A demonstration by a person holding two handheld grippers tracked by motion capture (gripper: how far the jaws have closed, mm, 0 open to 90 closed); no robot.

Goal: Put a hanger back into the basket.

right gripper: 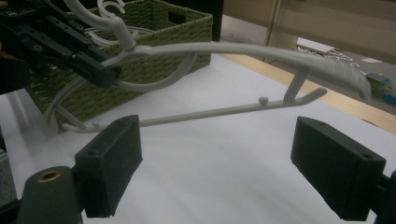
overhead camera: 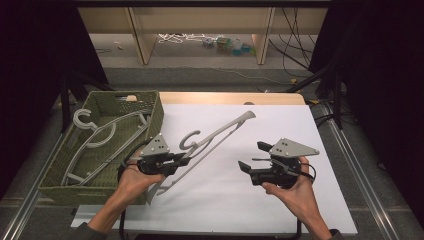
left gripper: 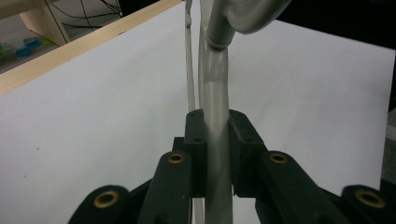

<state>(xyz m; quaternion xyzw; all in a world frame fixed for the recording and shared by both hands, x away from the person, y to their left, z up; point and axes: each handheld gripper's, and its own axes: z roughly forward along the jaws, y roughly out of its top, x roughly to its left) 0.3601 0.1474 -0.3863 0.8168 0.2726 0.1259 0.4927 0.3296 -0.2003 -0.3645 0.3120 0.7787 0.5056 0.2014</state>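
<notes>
High view — green basket (overhead camera: 155, 107) holding hangers (overhead camera: 95, 132) flanks the gripped hanger (overhead camera: 220, 132).

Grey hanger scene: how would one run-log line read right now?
left gripper: shut on grey hanger | right gripper: open, empty | basket: holds more hangers

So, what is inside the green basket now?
The basket holds at least two grey hangers, overlapping, one hook resting over the rim. Its near wall covers the hangers' lower ends, and the floor under them is hard to see.
</notes>
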